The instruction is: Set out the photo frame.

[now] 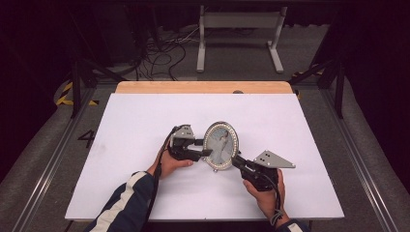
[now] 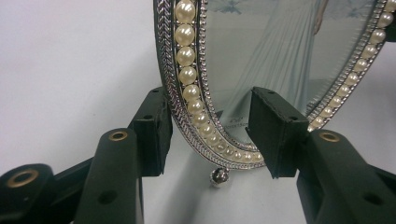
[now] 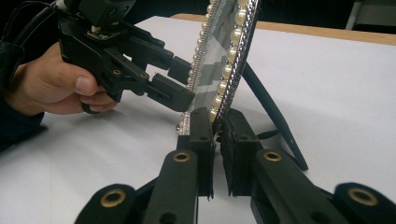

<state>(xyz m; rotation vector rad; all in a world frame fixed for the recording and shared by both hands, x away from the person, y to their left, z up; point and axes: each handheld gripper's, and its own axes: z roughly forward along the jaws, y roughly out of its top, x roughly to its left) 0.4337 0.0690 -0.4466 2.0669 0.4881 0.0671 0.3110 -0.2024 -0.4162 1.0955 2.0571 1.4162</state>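
An oval picture frame [image 1: 221, 145] with a silver rim and a ring of pearls stands upright near the middle of the white tabletop [image 1: 145, 116]. It holds a photo of a figure in a pale dress [image 2: 280, 51]. My right gripper [image 3: 217, 126] is shut on the frame's lower edge [image 3: 229, 70], pinching it from the right side. My left gripper [image 2: 215, 126] is open, its two pads straddling the frame's lower rim [image 2: 196, 107], one in front and one behind. In the high view the left gripper [image 1: 207, 148] meets the frame from the left. The frame's black back strut [image 3: 271, 107] leans down to the table.
The white sheet covers the table up to a wooden strip [image 1: 203, 87] along the far edge. Beyond it are floor cables [image 1: 159, 53] and a grey desk stand [image 1: 239, 34]. A small silver ball foot [image 2: 219, 176] sits under the frame.
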